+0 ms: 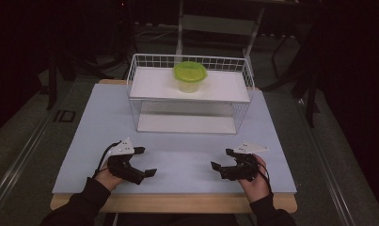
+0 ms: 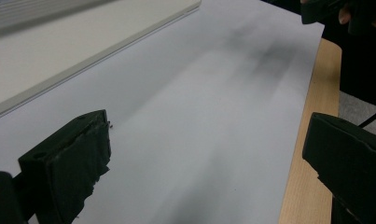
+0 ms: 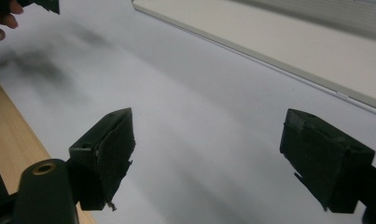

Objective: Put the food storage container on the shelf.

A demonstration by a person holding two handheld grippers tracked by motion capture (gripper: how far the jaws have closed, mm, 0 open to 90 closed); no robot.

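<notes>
A clear tub with a lime-green lid (image 1: pixel 190 76) stands on the top shelf of a white wire rack (image 1: pixel 243 101) at the back of the table. My left gripper (image 1: pixel 146 161) rests low over the pale blue mat (image 1: pixel 182 160) at the front left, jaws wide apart with nothing between them (image 2: pixel 204 154). At the front right my right gripper (image 1: pixel 223 158) is likewise open and empty (image 3: pixel 209 149). Both point inward toward each other. Each is far in front of the rack.
The rack's lower white shelf board (image 1: pixel 187 123) lies on the mat; its edge shows in the left gripper view (image 2: pixel 83 51) and the right gripper view (image 3: pixel 279 51). The wooden table edge (image 1: pixel 177 203) runs along the front. Dark floor and stands surround the table.
</notes>
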